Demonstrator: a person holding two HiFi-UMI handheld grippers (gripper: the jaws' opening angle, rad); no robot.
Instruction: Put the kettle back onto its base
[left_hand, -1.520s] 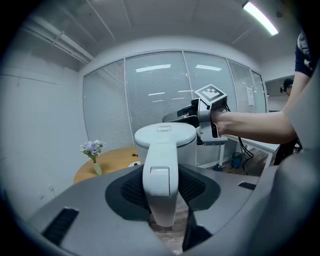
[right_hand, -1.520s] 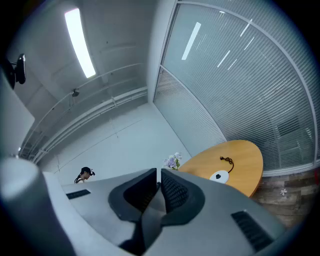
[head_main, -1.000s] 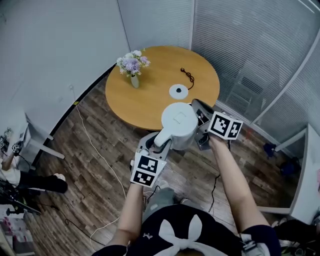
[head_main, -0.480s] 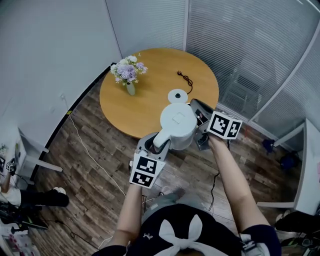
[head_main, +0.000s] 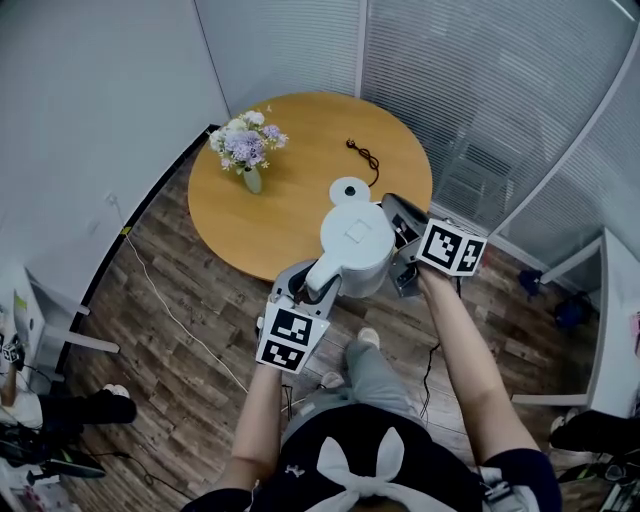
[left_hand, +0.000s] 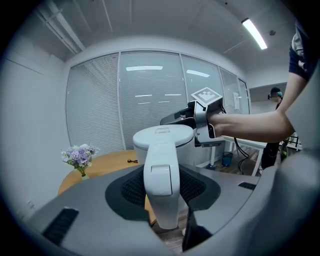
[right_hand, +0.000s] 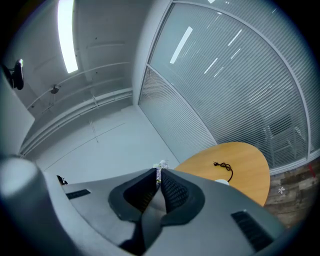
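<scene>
Kettle (head_main: 357, 250) is hanging at the round table's (head_main: 270, 225) edge near its base (head_main: 350, 188), left gripper (head_main: 318, 288) clamping the handle (left_hand: 161, 170); right gripper (right_hand: 159, 180), jaws closed together empty, is hovering alongside.

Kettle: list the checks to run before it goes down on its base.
1. Left gripper clamped on the kettle handle: ok.
2. Kettle upright, lid closed: ok.
3. Base top bare, flat on the table: ok.
4. Kettle above the base: not ok, it seems short of it, near the table's edge.
5. Right gripper empty, jaws together: ok.
6. Cord off the base top: ok.
</scene>
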